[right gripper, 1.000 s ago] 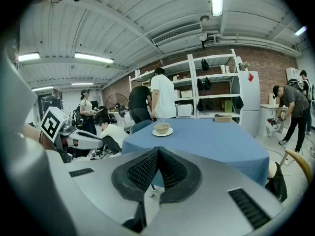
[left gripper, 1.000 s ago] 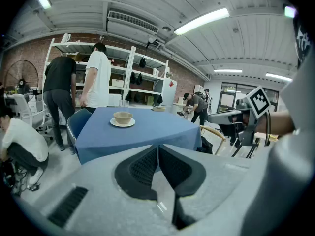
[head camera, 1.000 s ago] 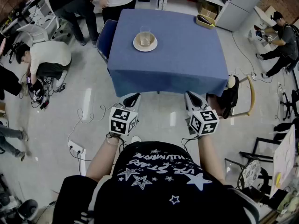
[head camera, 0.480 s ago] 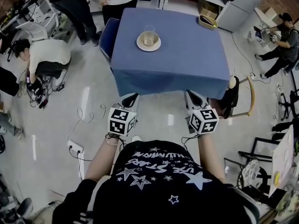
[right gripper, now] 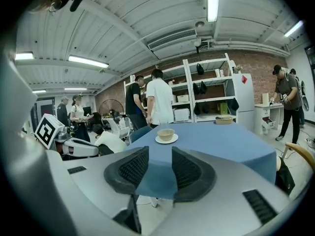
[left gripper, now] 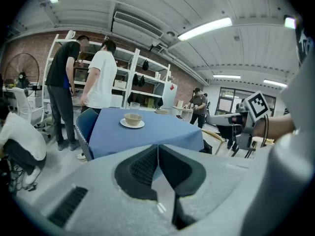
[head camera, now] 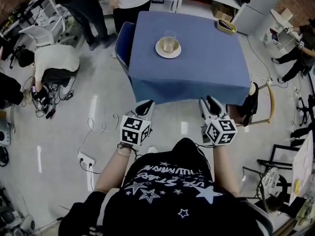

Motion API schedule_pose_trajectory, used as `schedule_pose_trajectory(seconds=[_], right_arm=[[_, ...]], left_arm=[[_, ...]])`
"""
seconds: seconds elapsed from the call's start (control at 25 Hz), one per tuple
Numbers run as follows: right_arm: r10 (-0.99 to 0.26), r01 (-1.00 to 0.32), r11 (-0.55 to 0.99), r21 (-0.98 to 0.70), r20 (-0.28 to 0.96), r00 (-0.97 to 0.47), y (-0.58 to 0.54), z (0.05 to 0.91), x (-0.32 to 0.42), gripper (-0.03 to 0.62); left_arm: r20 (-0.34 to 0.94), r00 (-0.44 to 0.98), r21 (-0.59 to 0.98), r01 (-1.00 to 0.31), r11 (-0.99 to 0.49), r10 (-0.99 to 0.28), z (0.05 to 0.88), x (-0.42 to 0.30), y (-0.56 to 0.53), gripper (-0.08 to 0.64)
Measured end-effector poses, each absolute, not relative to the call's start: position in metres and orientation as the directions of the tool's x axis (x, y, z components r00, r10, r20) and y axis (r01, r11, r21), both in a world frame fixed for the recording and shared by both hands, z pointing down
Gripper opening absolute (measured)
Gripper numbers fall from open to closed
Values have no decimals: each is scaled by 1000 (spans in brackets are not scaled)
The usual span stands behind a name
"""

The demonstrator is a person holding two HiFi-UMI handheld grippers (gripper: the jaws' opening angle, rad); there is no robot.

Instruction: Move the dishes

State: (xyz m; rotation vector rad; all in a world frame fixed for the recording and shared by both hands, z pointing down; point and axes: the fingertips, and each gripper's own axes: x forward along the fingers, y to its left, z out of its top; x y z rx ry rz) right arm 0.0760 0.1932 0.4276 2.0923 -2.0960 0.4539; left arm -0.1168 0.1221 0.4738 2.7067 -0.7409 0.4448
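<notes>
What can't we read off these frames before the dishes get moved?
- Bowl on the plate: contents unreadable; too small in head view, side-on in both gripper views.
- Glass behind it: too small to tell whether it holds anything.
- Tray at the far corner: contents too small in every view.

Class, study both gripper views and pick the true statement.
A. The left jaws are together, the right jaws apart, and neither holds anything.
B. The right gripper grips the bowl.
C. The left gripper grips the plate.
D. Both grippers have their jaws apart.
A: the left gripper shows its jaws pressed together, the right gripper shows a gap with nothing in it, and the bowl sits on its plate on the blue table, away from both.
</notes>
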Motion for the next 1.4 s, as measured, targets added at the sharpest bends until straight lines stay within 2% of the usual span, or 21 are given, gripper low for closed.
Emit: schedule_pose_trajectory(seconds=[0.16,0.36,0.6,1.04,1.4], right_arm=[[-941,-993,-19,-120,339,-23,186,435,76,260],[-931,-988,-17,-151,362,-39,158,449,87,329],[-928,-984,47,-170,358,-106,101,455,112,336],[-899,-963,198,-181,358,-252,-7,455,193,336],[-824,-899,398,-180,361,-437,-72,464,195,336]], left_arm=[[370,823,215,-527,-822,-431,476,-118,117,25],[394,800,219,-561,-799,-453,485,-122,99,25],[421,749,201,-627,-753,-512,488,-108,62,25],[439,656,158,-729,-666,-614,476,-35,-21,25],[471,529,118,-831,-544,-706,477,-18,-56,25]])
